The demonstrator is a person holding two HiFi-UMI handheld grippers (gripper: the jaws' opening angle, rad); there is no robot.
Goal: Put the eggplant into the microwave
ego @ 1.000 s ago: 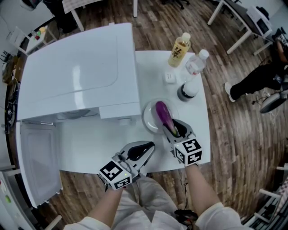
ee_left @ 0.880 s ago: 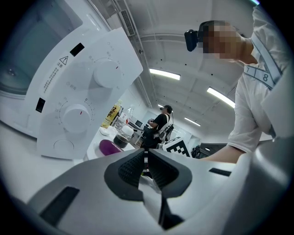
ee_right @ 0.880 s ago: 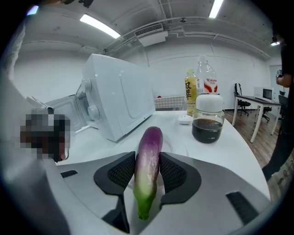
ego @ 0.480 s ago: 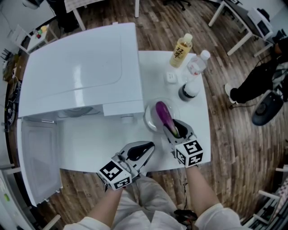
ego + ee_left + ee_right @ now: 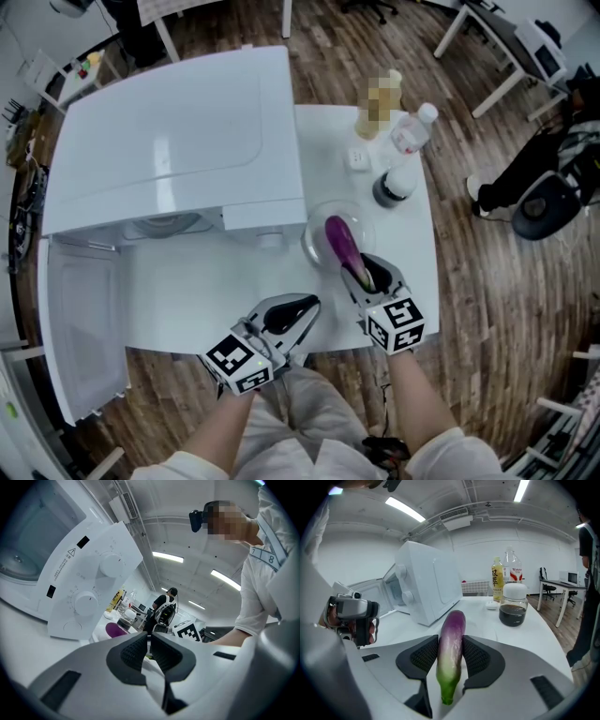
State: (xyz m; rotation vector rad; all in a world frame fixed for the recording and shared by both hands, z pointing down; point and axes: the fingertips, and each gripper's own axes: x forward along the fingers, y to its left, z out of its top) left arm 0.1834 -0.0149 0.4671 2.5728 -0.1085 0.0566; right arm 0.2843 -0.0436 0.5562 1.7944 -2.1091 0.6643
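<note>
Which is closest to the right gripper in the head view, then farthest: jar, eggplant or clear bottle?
1. The eggplant, held in the right gripper.
2. The jar, farther up the table, white-lidded.
3. The clear bottle, near the far edge.

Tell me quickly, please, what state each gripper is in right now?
Left gripper: closed, empty.
Right gripper: closed on the eggplant.
</note>
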